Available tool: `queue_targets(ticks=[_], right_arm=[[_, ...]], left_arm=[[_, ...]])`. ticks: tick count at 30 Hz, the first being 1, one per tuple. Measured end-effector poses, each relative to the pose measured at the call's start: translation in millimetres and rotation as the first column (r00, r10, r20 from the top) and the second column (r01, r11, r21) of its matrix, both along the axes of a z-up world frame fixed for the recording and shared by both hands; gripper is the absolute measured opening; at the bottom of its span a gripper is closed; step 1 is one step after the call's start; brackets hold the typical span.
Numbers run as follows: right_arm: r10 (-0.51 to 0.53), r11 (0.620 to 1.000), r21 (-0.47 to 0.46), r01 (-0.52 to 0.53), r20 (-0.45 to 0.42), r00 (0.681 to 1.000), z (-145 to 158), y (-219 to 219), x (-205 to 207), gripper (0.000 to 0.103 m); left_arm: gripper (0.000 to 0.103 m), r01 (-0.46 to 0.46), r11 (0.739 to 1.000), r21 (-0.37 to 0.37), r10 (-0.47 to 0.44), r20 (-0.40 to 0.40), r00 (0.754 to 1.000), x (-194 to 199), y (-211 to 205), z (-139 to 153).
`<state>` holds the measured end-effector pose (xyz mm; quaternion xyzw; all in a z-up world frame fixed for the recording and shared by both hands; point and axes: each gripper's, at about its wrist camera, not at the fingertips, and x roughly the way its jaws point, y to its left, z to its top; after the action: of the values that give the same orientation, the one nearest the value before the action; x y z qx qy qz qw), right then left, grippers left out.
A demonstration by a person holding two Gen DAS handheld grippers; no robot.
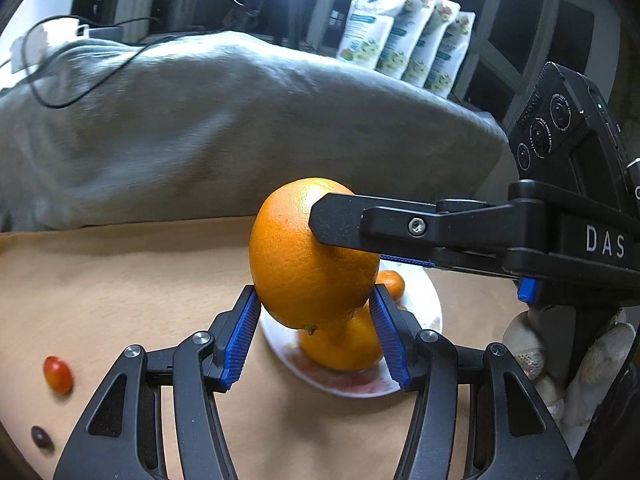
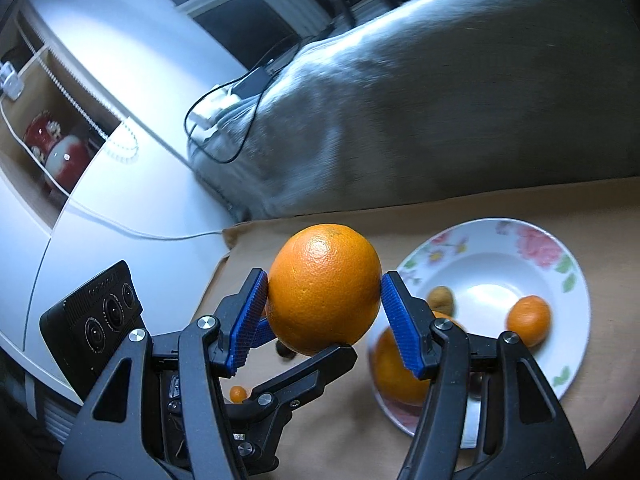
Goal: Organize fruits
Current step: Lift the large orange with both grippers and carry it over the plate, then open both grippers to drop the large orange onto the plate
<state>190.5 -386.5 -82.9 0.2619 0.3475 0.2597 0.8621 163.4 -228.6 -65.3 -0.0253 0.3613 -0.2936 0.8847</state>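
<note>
A large orange (image 1: pixel 308 256) hangs in the air above the tan table, held between both grippers. My left gripper (image 1: pixel 314 304) has its blue pads against the orange's lower sides. My right gripper (image 2: pixel 324 300) clamps the same orange (image 2: pixel 324 288) from the other direction; its finger (image 1: pixel 352 220) crosses the left wrist view. Below sits a white floral plate (image 2: pixel 532 248) holding another orange (image 2: pixel 394 368), a small mandarin (image 2: pixel 529 320) and a walnut (image 2: pixel 441 300).
A cherry tomato (image 1: pixel 58 375) and a dark date (image 1: pixel 41 437) lie on the table at left. A grey cushion (image 1: pixel 224 128) lies behind. Juice pouches (image 1: pixel 404 40) stand at the back. A white shelf (image 2: pixel 100 128) with cables is left.
</note>
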Motion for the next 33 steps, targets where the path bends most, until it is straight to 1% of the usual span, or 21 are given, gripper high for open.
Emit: queue_targets(ticks=[8, 12, 19, 23, 25, 27, 31, 32, 33], right_arm=[[-0.033, 0.999, 0.034, 0.034, -0.021, 0.999, -11, -33, -1, 0.062], [-0.04, 0.998, 0.047, 0.042, -0.03, 0.999, -15, -40, -1, 0.062], [-0.045, 0.997, 0.06, 0.047, -0.039, 0.998, -21, -46, -1, 0.062], [-0.061, 0.998, 0.03, 0.061, -0.018, 0.998, -16, -45, -4, 0.062], [-0.069, 0.997, 0.033, 0.069, -0.004, 0.998, -13, -49, -5, 0.062], [-0.074, 0.996, 0.04, 0.074, 0.008, 0.997, -9, -51, -6, 0.062], [-0.095, 0.995, 0.014, 0.094, 0.032, 0.995, -2, -52, -8, 0.062], [-0.098, 0.995, 0.01, 0.098, 0.038, 0.994, -1, -52, -9, 0.062], [-0.101, 0.995, 0.006, 0.1, 0.043, 0.994, 0, -52, -10, 0.062]], left_arm=[[0.056, 0.034, 0.999, 0.026, -0.034, -0.009, 0.999, 2, -23, -2], [0.056, 0.046, 0.998, 0.04, -0.045, -0.012, 0.999, 0, -30, -3], [0.056, 0.057, 0.997, 0.053, -0.057, -0.016, 0.998, -5, -27, -8], [0.056, 0.061, 0.996, 0.061, -0.06, -0.014, 0.998, -5, -29, -9], [0.055, 0.063, 0.996, 0.059, -0.063, -0.013, 0.998, -5, -30, -8], [0.055, 0.061, 0.997, 0.054, -0.061, 0.0, 0.998, -6, -30, -3], [0.055, 0.061, 0.997, 0.054, -0.062, 0.017, 0.998, -10, -28, 5], [0.055, 0.056, 0.995, 0.078, -0.057, 0.005, 0.998, -11, -28, 6], [0.055, 0.055, 0.996, 0.076, -0.055, 0.006, 0.998, -11, -27, 7]])
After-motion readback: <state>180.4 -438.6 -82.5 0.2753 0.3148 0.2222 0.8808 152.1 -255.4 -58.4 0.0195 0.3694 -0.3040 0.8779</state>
